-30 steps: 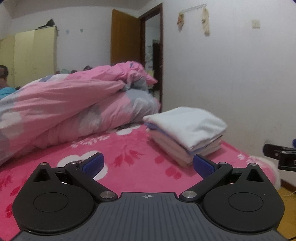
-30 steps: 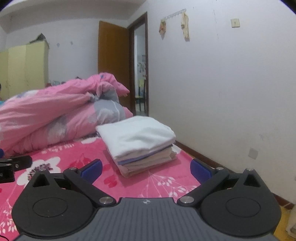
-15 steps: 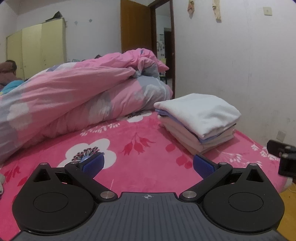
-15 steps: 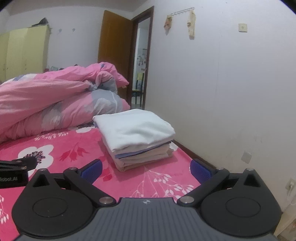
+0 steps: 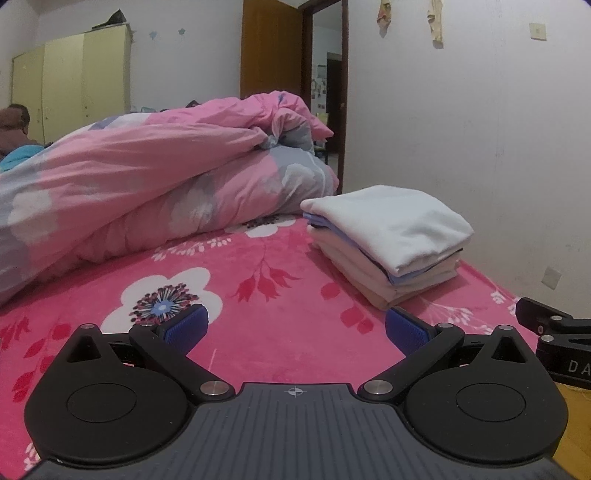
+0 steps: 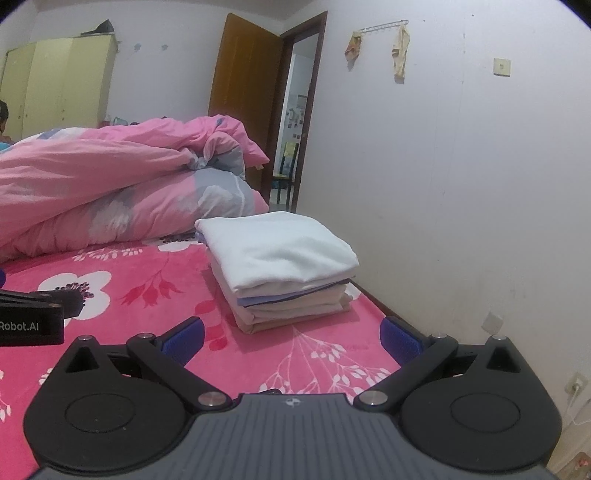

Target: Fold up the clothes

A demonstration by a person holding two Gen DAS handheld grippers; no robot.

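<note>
Bedroom, seen low across a bed (image 5: 280, 332) spread with a bright pink blanket printed with white flowers. At far left, against the back wall, a pale yellow wardrobe (image 5: 70, 85) with something dark on top, too small to make out. Just in front of it, at the left edge, part of a person's head (image 5: 14, 118) and a turquoise garment. Across the left and middle of the bed, a bulky pink and grey duvet (image 5: 155, 177), bunched up and piled high. Behind it, a brown wooden door (image 5: 269, 48) standing open onto a dim room beyond. To the right of the duvet, near the bed's right edge and close to the white wall, the stack of folded clothes (image 5: 388, 236): white piece on top, thin blue layer beneath, cream and beige pieces at the bottom, edges fairly square. High on the wall, two small cloths hanging from a hook rail (image 6: 380, 27) and a light switch (image 6: 501, 66).

Nearest the camera, the left claw (image 5: 293, 328): blue-padded fingers spread wide apart, nothing between them, hovering over bare blanket short of the stack. In its own view, the right claw (image 6: 291, 336): likewise spread wide and empty, pointed at the stack just ahead, not touching it. Both claws side by side, each showing at the edge of the other's view.
</note>
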